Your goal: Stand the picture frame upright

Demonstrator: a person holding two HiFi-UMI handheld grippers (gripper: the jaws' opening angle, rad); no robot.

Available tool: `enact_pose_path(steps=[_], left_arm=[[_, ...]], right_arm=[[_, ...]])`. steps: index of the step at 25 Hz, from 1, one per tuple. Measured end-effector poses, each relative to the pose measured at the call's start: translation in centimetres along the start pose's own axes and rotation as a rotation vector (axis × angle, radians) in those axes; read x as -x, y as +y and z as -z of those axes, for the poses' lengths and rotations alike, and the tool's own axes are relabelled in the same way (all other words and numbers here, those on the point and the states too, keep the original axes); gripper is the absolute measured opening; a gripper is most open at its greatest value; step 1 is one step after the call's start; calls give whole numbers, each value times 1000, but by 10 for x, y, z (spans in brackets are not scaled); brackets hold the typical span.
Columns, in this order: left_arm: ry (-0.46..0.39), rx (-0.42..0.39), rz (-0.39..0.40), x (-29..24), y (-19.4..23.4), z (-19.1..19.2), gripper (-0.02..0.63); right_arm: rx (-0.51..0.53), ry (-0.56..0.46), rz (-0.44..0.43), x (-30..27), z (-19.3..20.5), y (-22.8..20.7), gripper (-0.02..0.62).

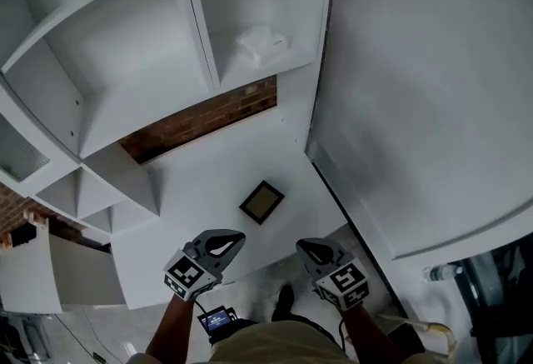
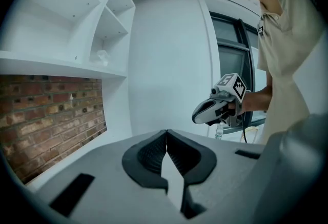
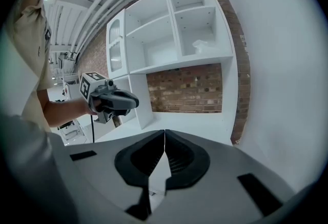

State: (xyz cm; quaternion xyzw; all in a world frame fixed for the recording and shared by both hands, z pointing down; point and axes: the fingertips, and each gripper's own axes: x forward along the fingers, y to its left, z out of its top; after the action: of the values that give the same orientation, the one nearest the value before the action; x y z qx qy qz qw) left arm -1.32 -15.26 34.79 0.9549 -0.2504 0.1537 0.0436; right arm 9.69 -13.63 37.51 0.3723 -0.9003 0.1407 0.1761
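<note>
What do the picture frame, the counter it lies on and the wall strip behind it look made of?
Picture frame: dark matte border, possibly wood or plastic; too small to tell. Its dull brownish centre shows no glare.
Counter: smooth white board, painted or laminate, with an even, soft sheen.
Wall strip: bare red brick, with pale mortar joints visible.
</note>
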Motion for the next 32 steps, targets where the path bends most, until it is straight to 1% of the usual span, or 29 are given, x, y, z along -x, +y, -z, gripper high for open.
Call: enact_pose_path(steps=[6,12,19,22,26,32], left_arm=[[5,5,-15,-47,35,-5,9],[33,16,-9,-74,76,8,9],[49,44,2,-102,133,29,9],[68,63,0,-114,154,51,9],[128,113,24,-130,170,95,9],[218,167,50,-160,197,156,9]], right_arm=[[-1,37,-30,-27,0,-47,5],[-33,53,-7,-60,6,-83,5],[-116,68,56,-102,13,-116,5],[-135,84,73,-125,28,-128,5],[-191,125,92,-151,62,-136,5],[-230,175,114,-194,100,-155,5]])
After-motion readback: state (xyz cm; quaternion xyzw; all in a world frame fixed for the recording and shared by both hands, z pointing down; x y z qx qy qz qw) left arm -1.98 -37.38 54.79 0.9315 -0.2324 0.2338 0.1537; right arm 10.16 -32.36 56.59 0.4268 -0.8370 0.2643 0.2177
